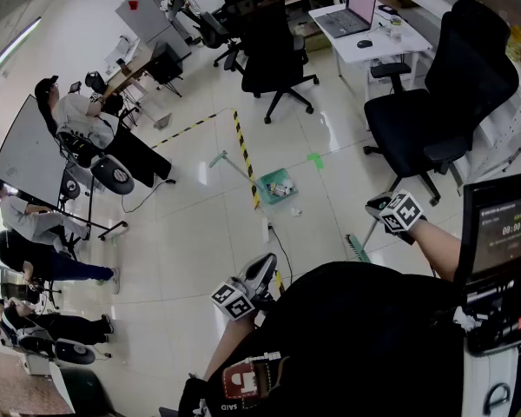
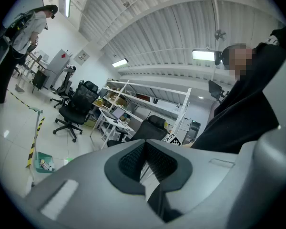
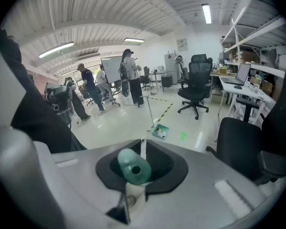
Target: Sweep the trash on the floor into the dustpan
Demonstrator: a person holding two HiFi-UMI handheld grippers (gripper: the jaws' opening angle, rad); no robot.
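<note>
A green dustpan with a long upright handle stands on the white floor beside the yellow-black tape, with small bits of trash inside. A small white scrap lies on the floor just in front of it. My right gripper is shut on the broom's green handle; the green broom head rests on the floor below it. My left gripper hangs low near my body, shut and holding nothing. The dustpan shows ahead in the right gripper view, and the dustpan sits low left in the left gripper view.
A strip of yellow-black tape runs past the dustpan. A black office chair stands to the right, another chair behind. A desk with a laptop is at the back. Several people are at the left. A cable lies on the floor.
</note>
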